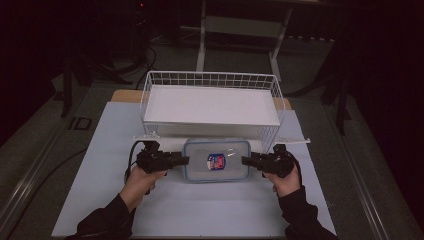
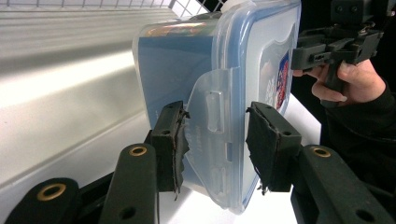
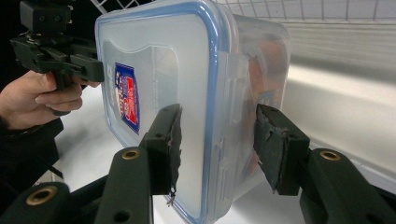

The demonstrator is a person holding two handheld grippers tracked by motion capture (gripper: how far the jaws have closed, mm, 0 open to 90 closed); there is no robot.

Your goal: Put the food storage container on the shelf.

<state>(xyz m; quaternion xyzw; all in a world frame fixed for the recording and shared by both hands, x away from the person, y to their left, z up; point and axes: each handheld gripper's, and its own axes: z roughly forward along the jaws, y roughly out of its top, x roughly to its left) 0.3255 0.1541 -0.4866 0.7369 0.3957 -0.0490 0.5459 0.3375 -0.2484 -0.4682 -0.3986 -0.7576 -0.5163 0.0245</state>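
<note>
Both grippers, left [image 1: 186,160] and right [image 1: 245,160], have their jaws clamped on the ends of the box [image 1: 216,160], which is not yet in the basket [image 1: 210,80].

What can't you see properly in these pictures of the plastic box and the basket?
- What is inside the box: in the high view its frosted lid hides it; through the wall in both gripper views there are only blurry colours.
- The words on the sticker: too small in the high view, slanted and blurred in the right gripper view.
- The basket's bottom: a white sheet covers it.
- The room behind: too dark.
</note>
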